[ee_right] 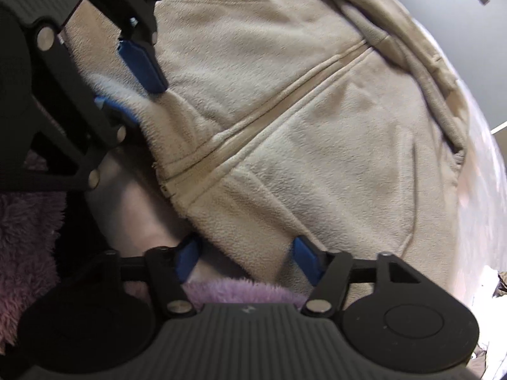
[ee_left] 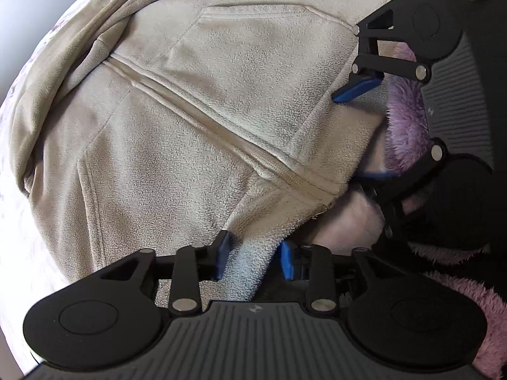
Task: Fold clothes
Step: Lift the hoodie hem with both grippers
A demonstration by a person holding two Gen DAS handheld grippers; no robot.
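A beige fleece zip jacket [ee_left: 196, 120] lies spread front-up on a pale bed sheet [ee_left: 19, 228], zipper [ee_left: 221, 133] closed; it also shows in the right wrist view [ee_right: 301, 133]. My left gripper [ee_left: 253, 258] is open at the jacket's bottom hem, with hem fleece between its blue pads [ee_left: 223, 255]. My right gripper [ee_right: 247, 255] is open at the hem on the other side of the zipper [ee_right: 253, 133], fleece between its pads [ee_right: 304, 258]. Each gripper shows in the other's view, right [ee_left: 355, 133] and left [ee_right: 133, 91], straddling the hem.
A purple fluffy garment [ee_left: 408, 126] lies beside the hem, under both grippers; it also shows in the right wrist view [ee_right: 28, 231]. The jacket's hood and sleeves [ee_left: 104, 9] are bunched at the far end. A dark wall [ee_right: 443, 15] lies beyond the bed.
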